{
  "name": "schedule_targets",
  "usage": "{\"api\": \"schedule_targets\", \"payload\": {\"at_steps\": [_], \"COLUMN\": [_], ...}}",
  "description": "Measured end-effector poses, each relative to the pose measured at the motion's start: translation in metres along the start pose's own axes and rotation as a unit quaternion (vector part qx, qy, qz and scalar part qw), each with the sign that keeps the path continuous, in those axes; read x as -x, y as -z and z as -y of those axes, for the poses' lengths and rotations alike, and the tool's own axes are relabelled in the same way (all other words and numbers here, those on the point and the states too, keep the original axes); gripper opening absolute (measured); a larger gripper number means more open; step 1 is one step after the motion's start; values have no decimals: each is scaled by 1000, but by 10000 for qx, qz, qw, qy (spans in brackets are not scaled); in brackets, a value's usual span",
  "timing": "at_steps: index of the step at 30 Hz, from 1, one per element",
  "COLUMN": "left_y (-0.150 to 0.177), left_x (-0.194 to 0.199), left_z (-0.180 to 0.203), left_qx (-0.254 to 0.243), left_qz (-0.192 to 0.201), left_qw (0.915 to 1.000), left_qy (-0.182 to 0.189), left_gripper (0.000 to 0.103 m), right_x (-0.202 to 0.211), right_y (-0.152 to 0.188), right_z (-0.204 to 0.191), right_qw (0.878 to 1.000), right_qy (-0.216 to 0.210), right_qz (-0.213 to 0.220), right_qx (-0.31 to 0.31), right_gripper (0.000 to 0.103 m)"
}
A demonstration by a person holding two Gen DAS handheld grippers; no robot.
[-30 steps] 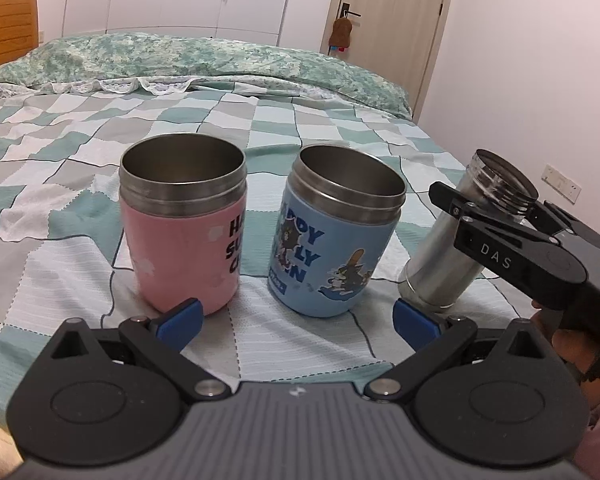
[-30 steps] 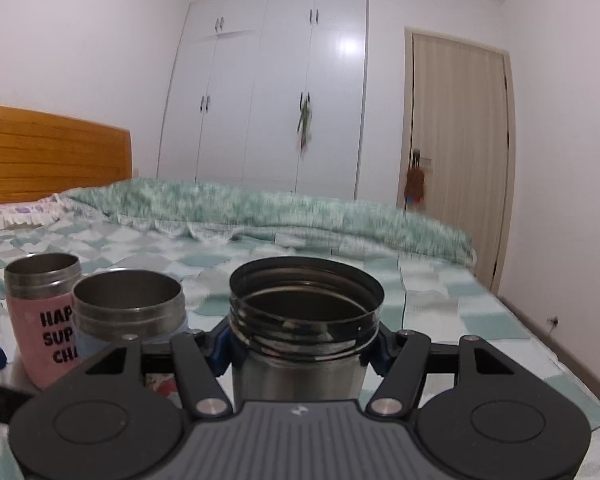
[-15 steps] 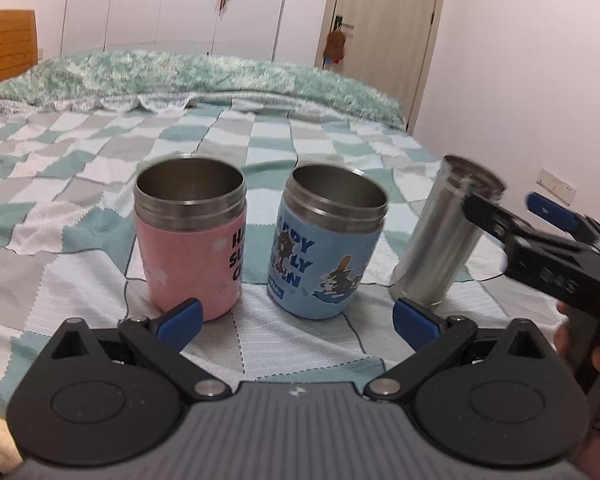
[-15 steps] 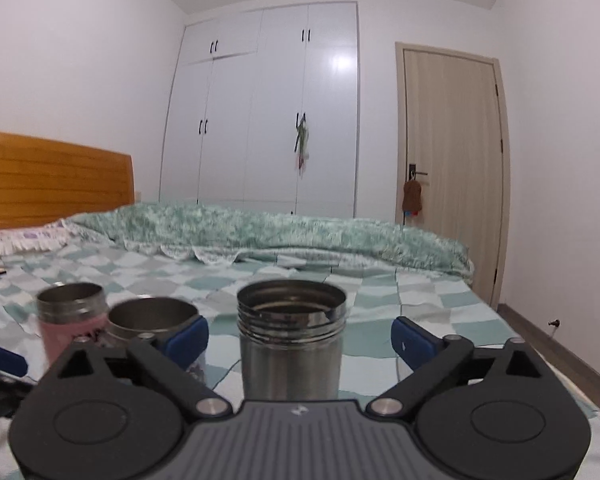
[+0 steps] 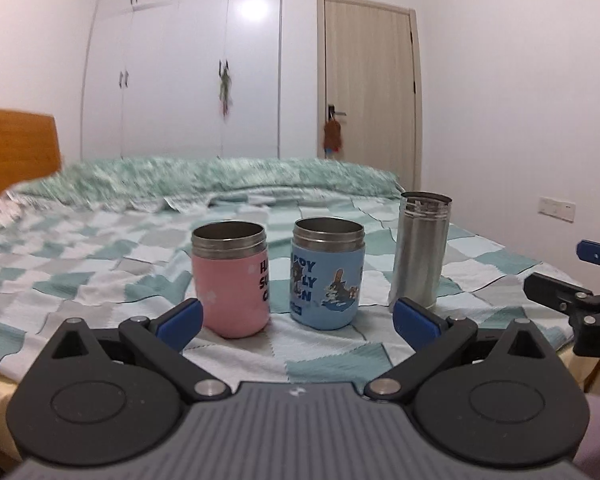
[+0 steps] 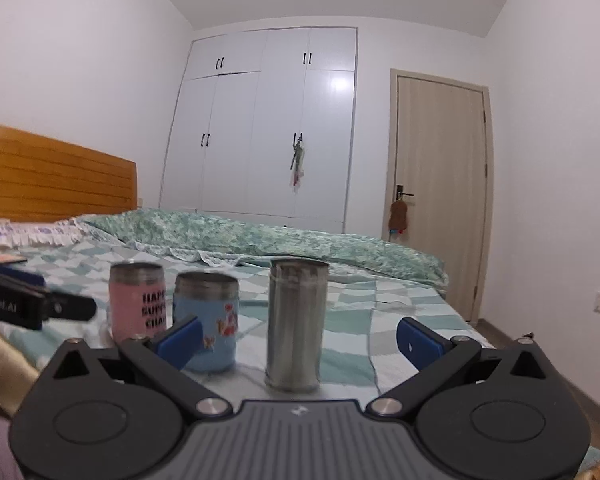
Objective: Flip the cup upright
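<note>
Three cups stand upright, mouths up, in a row on the checked bedspread [image 5: 100,264]. A pink cup [image 5: 231,278] is on the left, a blue cartoon cup [image 5: 327,273] in the middle, a tall bare steel cup [image 5: 420,249] on the right. They also show in the right wrist view: pink cup [image 6: 138,302], blue cup [image 6: 206,322], steel cup [image 6: 296,324]. My left gripper [image 5: 296,318] is open and empty, in front of the pink and blue cups. My right gripper [image 6: 298,338] is open and empty, drawn back from the steel cup.
A folded green quilt [image 5: 220,178] lies across the far side of the bed. A wooden headboard [image 6: 48,176] is at the left. White wardrobe doors [image 6: 268,128] and a door [image 6: 440,196] stand behind. The bed's near edge is just below the grippers.
My right gripper opened, let go of the steel cup, which now stands upright, and drew back. My left gripper also drew back and down from the cups.
</note>
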State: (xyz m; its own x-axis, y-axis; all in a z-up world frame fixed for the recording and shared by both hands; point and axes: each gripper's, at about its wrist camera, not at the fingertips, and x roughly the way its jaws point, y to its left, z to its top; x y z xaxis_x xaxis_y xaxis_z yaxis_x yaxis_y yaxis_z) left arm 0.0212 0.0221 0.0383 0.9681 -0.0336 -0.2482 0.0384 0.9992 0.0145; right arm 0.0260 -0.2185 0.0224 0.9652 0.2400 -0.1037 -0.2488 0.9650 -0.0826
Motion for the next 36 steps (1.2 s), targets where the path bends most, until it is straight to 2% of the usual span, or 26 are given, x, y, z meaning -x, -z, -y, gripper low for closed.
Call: {"api": "schedule_targets", "payload": {"at_steps": [5,8,13,36], "left_y": [26,38,40,43], "left_x": [5,2,5,5], "left_z": [7,13,13,15], "left_qx": [185,135,186,122], "left_qz": [269,256,401,461], "left_qw": [9993,9991,9985,9983], "left_qy": [-182,-306,-331,-330], "left_gripper": [103,103,103,103], "right_x": [10,16,14,13], "right_y": [21,25,28,29], "right_z": [7,9,7,4], "right_qw": [9999,9997,9996,9995], "right_qy": [157,185,214,242], "right_qz": [17,132,191,215], "right_qx": [-13,-84,-29,8], "right_gripper": [103,103,103,103]}}
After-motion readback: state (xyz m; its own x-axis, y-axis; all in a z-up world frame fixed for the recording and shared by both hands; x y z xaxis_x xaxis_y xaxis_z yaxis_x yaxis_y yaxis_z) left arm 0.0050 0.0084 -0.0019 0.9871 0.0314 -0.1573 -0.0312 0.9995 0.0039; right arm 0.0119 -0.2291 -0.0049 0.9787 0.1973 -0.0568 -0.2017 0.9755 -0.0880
